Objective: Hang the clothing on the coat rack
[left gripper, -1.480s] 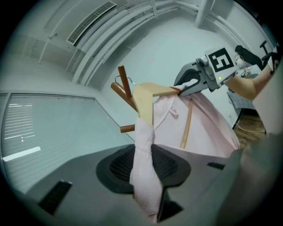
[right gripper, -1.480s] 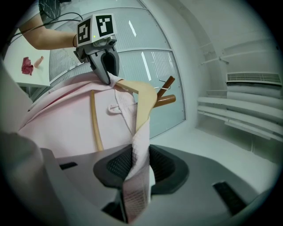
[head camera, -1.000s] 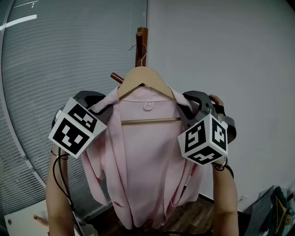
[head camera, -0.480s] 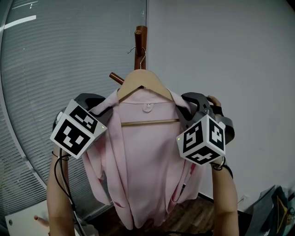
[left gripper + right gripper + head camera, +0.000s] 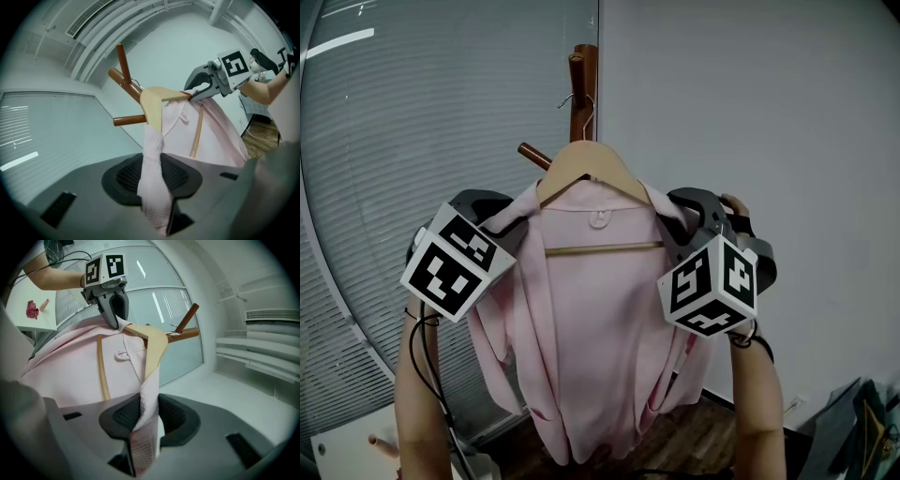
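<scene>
Gripping pale pink shirt [image 5: 591, 319] by its shoulders on light wooden hanger [image 5: 581, 159] with left tongs [image 5: 152, 180] and right tongs [image 5: 143, 420], close against brown wooden coat rack [image 5: 584, 84]; keep level, ease wire hook [image 5: 581, 105] over slanted peg [image 5: 534, 156].

White wall [image 5: 750, 112] beside slatted window blinds [image 5: 441, 112].

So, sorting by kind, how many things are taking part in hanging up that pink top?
Pink fabric shirt: 1
Light wooden clothes hanger: 1
Dark brown wooden coat rack: 1
Grey handheld grippers with marker cubes, the left gripper and the right gripper, each clamped on the shirt: 2
Total: 5
</scene>
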The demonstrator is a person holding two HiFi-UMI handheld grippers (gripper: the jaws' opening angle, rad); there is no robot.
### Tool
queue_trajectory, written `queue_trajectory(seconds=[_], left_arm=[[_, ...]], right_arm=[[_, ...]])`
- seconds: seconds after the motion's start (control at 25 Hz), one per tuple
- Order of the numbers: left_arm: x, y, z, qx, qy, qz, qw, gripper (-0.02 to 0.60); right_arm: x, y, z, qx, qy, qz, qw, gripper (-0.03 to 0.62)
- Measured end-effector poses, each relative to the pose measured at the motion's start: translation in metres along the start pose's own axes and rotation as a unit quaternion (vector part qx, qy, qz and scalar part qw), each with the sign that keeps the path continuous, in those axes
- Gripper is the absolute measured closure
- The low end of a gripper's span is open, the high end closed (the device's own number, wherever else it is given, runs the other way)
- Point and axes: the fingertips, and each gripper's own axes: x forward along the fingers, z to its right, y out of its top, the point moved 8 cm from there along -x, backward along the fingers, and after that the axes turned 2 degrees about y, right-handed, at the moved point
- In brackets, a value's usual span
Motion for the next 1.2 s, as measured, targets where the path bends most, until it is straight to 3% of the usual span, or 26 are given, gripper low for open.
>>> queue_trajectory(seconds=[0.28,0.68,1.04,1.2], left_arm=[[0.003,-0.001,0.001,0.007,0.012,0.007,0.9999,0.457],[-0.004,-0.001,0.007,0.054,0.059,0.015,0.9967,0.453],[-0.015,-0.007,0.012,0.052,0.086,0.063,0.9929,0.417],[-0.029,-0.005,0.012,0.064,0.118,0.097,0.9863,0.387]], right_arm=[[0.005,-0.002,-0.001,-0.006,-0.005,0.0,1.0,0.469],[0.005,-0.002,-0.009,-0.034,-0.031,-0.002,0.999,0.464],[-0.001,0.003,-0.013,-0.037,-0.024,0.01,0.999,0.462],[-0.008,0.008,-0.016,-0.033,-0.033,0.03,0.998,0.441]])
